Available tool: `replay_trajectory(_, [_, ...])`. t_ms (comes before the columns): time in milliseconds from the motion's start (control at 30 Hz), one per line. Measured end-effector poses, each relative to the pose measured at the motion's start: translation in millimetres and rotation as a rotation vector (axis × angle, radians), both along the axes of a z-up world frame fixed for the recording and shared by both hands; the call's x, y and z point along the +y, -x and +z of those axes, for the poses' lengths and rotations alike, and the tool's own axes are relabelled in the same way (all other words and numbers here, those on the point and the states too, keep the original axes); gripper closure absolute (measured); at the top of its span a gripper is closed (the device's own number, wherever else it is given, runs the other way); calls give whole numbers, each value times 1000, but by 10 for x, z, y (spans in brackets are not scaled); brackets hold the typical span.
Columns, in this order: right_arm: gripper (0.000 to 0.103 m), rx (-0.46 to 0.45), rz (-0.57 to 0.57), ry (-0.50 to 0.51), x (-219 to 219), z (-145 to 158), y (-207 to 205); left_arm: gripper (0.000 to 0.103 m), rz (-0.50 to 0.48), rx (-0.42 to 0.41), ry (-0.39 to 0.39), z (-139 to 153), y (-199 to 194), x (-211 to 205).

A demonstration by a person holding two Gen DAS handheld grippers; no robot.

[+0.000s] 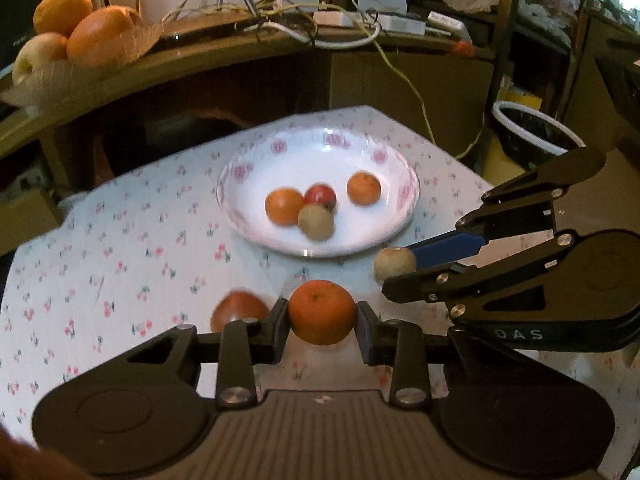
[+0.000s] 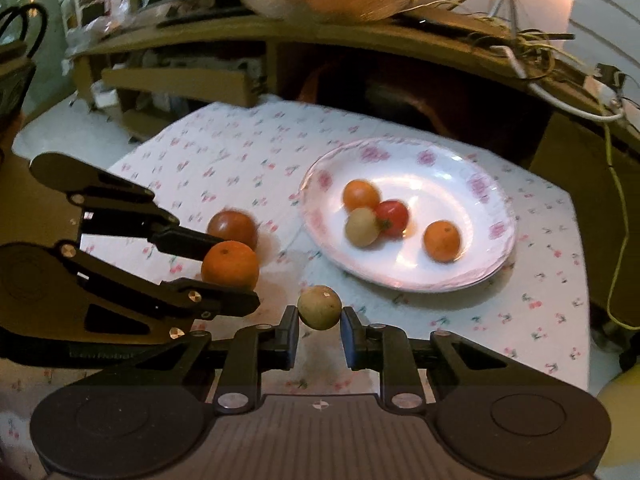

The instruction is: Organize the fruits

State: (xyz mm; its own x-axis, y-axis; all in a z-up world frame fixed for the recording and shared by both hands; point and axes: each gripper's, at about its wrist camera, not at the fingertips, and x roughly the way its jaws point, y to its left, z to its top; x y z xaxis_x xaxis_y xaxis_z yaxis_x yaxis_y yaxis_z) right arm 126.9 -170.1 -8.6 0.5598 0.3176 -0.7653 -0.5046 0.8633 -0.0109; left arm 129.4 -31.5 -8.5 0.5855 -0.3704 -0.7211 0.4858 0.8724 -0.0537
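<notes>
Left gripper point(image 1: 322, 322) has its fingers closed on an orange point(image 1: 322, 312), one pad on each side of it, held above the floral cloth point(image 1: 120, 240). Right gripper point(image 2: 320, 322) grips a small tan fruit point(image 2: 320, 307) the same way, pads pressed to both flanks. In the left view the right gripper point(image 1: 394, 270) comes in from the right edge, its tan fruit point(image 1: 395, 263) just off the near rim of the plate point(image 1: 248, 152). In the right view the left gripper point(image 2: 230, 270) reaches in from the left with its orange point(image 2: 230, 265). A dark red fruit point(image 2: 233, 227) lies on the cloth just behind that orange; cannot tell whether they touch. It also shows in the left view point(image 1: 239, 310), partly hidden by the left finger. The plate point(image 2: 460, 152), white with pink flowers on the rim, sits on the cloth beyond both grippers. It holds four fruits: an orange one, a red one and a tan one clustered together point(image 2: 376, 218), and a second orange one point(image 2: 442, 240) apart from them. Both views blurred at the plate. A shelf point(image 1: 240, 46) behind the table carries larger fruit point(image 1: 76, 28) and a tangle of cables point(image 1: 340, 20).
</notes>
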Motion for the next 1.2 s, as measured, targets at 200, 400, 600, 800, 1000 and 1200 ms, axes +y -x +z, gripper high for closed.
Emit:
replay_trajectory(200, [80,-29,-70,-24,-108,55,-159,64,23,-17,8,52,-195,-120])
replay_trajectory(400, [80,-56,-135,-46,-206,95,-329,64,50,-35,10,61,-394,-202])
replay_trajectory(600, [80,-52,-167,-37,-257,34,-424,64,50,-33,-2,-17,-477,-269])
replay_trajectory(800, [80,-48,-169,-26,-264,-25,-481,64,59,-41,-20,-61,-499,-268])
replay_trajectory(1000, [80,-50,-168,-25,-238,-51,-511,64,65,-52,-27,-85,-537,-252])
replay_trajectory(1200, [79,-51,-179,-24,-228,-81,-565,63,67,-56,-27,-115,-579,-249])
